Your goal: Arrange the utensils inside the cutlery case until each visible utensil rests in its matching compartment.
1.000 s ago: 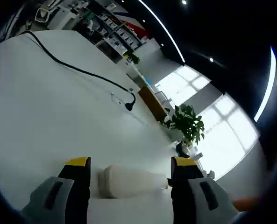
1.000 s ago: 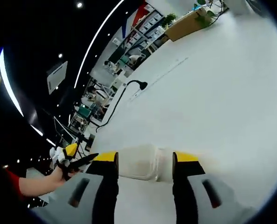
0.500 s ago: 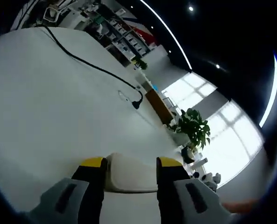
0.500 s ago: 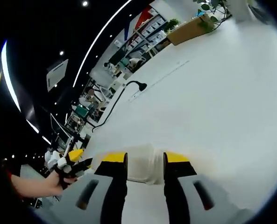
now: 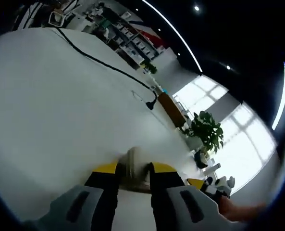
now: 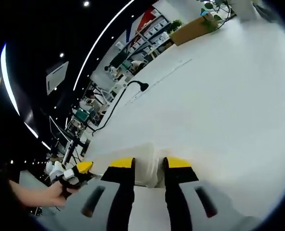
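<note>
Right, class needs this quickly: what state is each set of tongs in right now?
Left tongs: closed on the translucent white plastic cutlery case.
Right tongs: closed on the same case.

1. Left gripper [image 5: 133,169]: two black jaws with yellow tips, set on pale grey housings, each with a dark oblong slot.
2. Right gripper [image 6: 148,166]: the same build, black jaws capped in yellow, light grey bodies with a dark slot apiece.
3. The left gripper also shows in the right gripper view, with a yellow tip and white and black parts, gripped by a hand [image 6: 46,191].
4. A hand [image 5: 238,211] shows at the edge of the left gripper view; no sleeve can be made out.
</note>
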